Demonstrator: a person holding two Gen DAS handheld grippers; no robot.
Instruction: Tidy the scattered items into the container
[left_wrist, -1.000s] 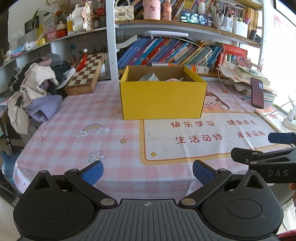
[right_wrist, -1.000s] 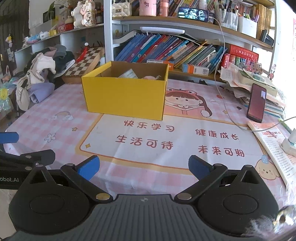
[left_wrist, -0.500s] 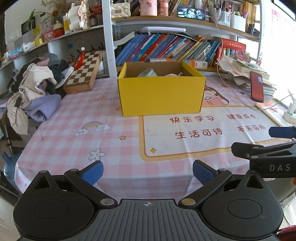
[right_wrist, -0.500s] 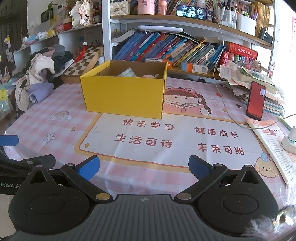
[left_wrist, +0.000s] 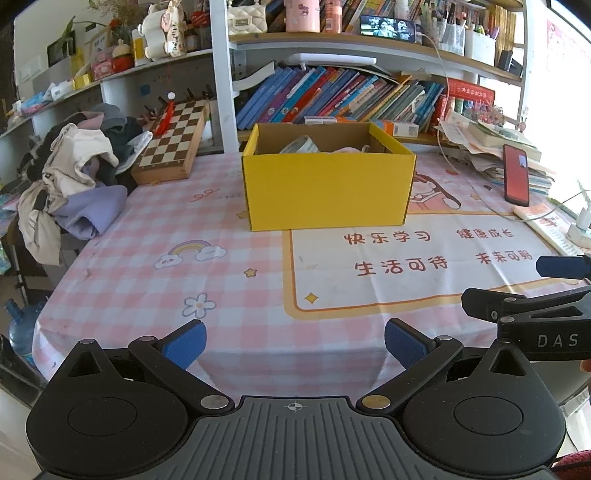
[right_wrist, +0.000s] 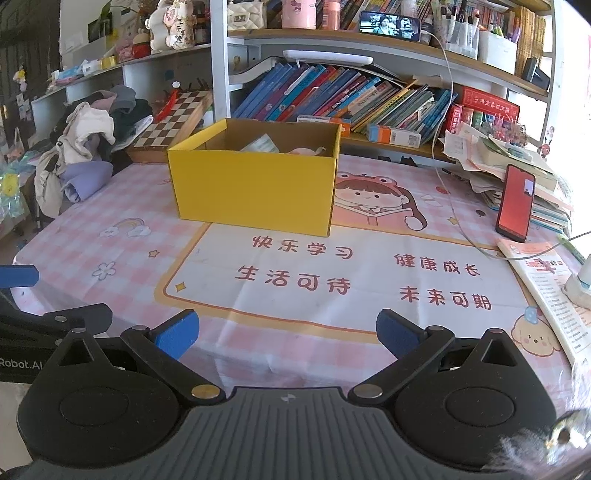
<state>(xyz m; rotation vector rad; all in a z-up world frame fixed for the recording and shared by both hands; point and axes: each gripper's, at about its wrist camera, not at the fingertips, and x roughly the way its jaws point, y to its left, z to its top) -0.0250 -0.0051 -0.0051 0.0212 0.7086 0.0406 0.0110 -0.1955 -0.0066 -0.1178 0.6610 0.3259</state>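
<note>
A yellow cardboard box (left_wrist: 327, 192) stands open on the far middle of the table; it also shows in the right wrist view (right_wrist: 255, 192). Inside it lie a pale roll-like item (left_wrist: 300, 144) and a pink item (left_wrist: 347, 149). My left gripper (left_wrist: 294, 342) is open and empty, near the table's front edge, well short of the box. My right gripper (right_wrist: 287, 334) is open and empty, also at the front edge. The right gripper's side shows at the right of the left wrist view (left_wrist: 535, 306).
A pink checked tablecloth (left_wrist: 192, 229) covers the table. A pile of clothes (left_wrist: 70, 173) and a chessboard (left_wrist: 173, 138) lie at the far left. A red phone (right_wrist: 515, 203), stacked papers and a cable lie at the right. Bookshelves stand behind.
Both grippers have drawn back and risen slightly, so the box looks a little farther and more of its inside shows. Both stay open and empty.
</note>
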